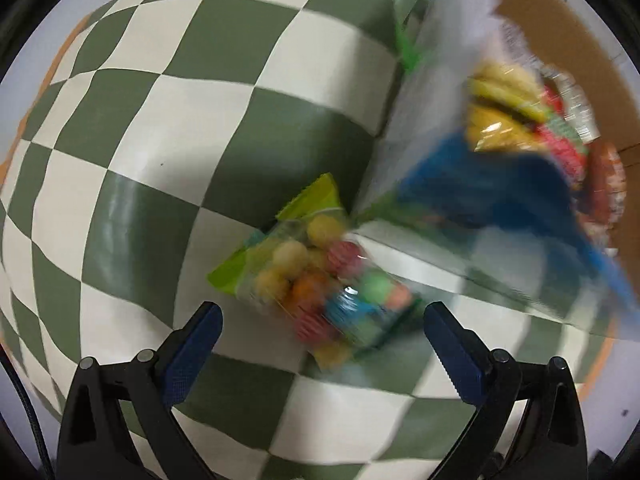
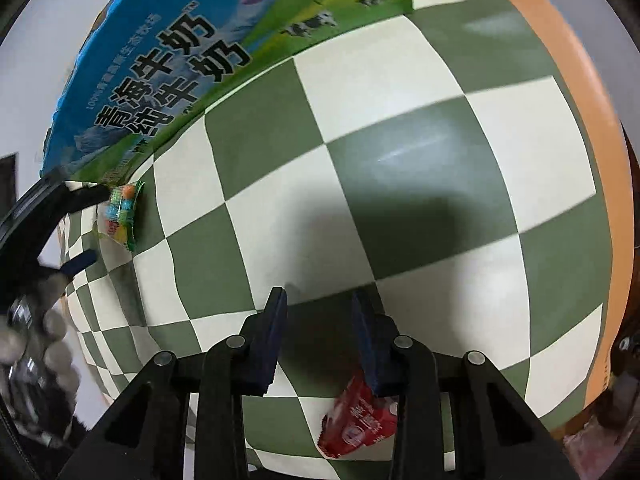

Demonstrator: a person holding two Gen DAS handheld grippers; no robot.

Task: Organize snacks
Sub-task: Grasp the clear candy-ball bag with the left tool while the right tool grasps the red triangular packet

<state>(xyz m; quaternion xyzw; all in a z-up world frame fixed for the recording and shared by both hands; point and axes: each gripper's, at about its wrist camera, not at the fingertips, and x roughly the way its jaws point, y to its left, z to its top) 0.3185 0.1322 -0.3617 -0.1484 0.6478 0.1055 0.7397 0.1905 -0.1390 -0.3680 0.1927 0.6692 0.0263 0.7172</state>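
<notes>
- On the checkered cloth [image 1: 248, 128], a clear packet of coloured candy balls [image 1: 320, 280] lies just ahead of the left gripper [image 1: 322, 330], whose fingers stand wide apart, empty (pickup looks the step in hand).
- The right gripper [image 2: 320, 300] is drawn in; whether it pinches the red packet [image 2: 358, 420] below it, I cannot tell.
- Next, likely: lower, pinch the candy, carry it to the box [image 1: 560, 40].

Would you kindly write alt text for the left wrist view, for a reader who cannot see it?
The open left gripper hangs over a clear packet of multicoloured candy balls with green ends, lying on a green-and-white checked tablecloth. To the right, blurred, stands a cardboard box holding more snack packets.
</notes>
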